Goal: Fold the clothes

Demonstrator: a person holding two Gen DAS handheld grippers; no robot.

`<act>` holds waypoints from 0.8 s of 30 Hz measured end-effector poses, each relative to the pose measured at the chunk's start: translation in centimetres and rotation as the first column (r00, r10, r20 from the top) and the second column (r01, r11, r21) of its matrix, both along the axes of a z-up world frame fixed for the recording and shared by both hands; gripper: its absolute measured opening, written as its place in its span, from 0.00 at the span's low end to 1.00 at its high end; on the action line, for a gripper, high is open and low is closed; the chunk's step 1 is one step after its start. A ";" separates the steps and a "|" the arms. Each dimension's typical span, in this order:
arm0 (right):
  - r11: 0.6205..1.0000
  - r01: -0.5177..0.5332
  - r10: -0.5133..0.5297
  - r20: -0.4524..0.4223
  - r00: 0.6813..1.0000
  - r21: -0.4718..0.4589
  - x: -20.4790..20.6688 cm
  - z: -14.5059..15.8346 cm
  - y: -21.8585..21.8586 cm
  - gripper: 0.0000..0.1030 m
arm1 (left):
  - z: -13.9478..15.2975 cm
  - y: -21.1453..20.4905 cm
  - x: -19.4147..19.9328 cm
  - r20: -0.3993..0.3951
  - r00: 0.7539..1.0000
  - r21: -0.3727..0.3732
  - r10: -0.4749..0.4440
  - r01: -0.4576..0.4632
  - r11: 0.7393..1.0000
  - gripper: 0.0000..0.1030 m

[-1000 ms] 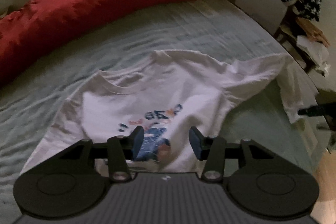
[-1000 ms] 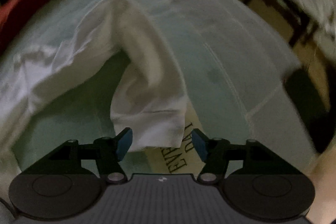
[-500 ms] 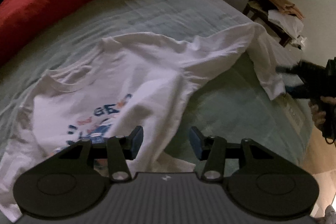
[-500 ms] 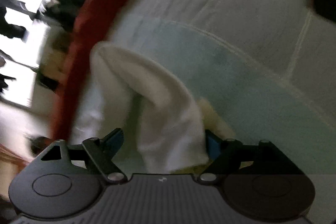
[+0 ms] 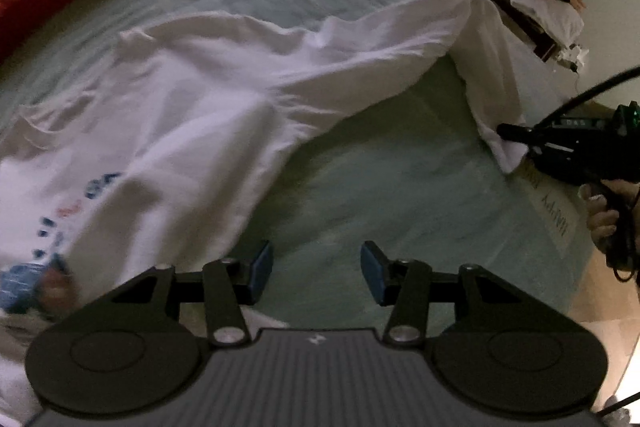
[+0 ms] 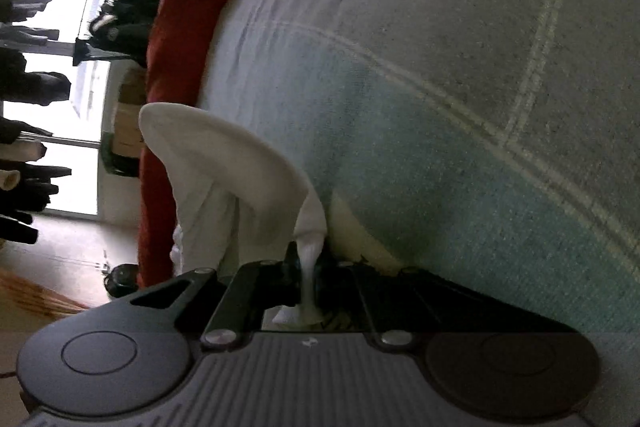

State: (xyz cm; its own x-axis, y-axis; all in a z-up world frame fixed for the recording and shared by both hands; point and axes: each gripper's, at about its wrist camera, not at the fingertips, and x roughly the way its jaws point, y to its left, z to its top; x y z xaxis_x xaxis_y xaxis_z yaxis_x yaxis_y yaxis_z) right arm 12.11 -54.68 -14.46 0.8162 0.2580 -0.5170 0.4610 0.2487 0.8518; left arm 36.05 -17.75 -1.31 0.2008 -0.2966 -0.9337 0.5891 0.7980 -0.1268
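Sleeve edge (image 6: 308, 247) pinched in right gripper (image 6: 308, 267); bedsheet (image 5: 400, 187) bare alongside

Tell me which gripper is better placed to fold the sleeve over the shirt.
Right. The right gripper has its jaws shut on the sleeve; the left gripper hangs open over bare bedsheet.

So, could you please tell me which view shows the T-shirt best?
The left wrist view: the T-shirt lies spread across the bed, print visible. The right wrist view shows only its sleeve pinched in the right gripper.
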 end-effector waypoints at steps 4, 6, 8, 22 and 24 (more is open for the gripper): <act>0.984 -0.099 0.084 -0.101 0.991 -0.150 1.6 3.6 0.1 0.08 | -0.5 -1.6 -0.3 -0.003 1.000 0.017 -0.016 0.016 1.000 0.48; 0.954 -0.163 0.127 -0.153 0.980 -0.251 2.3 5.6 0.2 0.08 | -0.8 -2.1 -0.2 -0.004 1.000 0.029 -0.012 0.012 0.999 0.48; 0.932 -0.184 0.133 -0.175 0.976 -0.313 2.5 7.1 -0.6 0.08 | -1.0 -2.4 -0.2 -0.003 1.000 0.036 -0.002 0.002 0.999 0.48; 0.697 -0.345 0.140 -0.354 0.925 -0.628 7.6 11.4 -11.5 0.09 | -1.8 -5.1 -0.2 0.012 0.999 0.049 0.032 -0.033 0.998 0.48; 0.700 -0.344 0.141 -0.352 0.925 -0.625 8.5 11.6 -13.4 0.09 | -2.0 -5.0 -0.1 0.013 0.999 0.055 0.043 -0.044 0.998 0.48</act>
State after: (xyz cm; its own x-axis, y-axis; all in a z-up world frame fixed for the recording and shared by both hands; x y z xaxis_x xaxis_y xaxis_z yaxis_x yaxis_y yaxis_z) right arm 20.59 -68.12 -2.82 0.5846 -0.0661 -0.8086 0.4759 0.8351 0.2758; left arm 35.91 -22.80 -3.28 0.2234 -0.2358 -0.9458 0.5547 0.8286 -0.0756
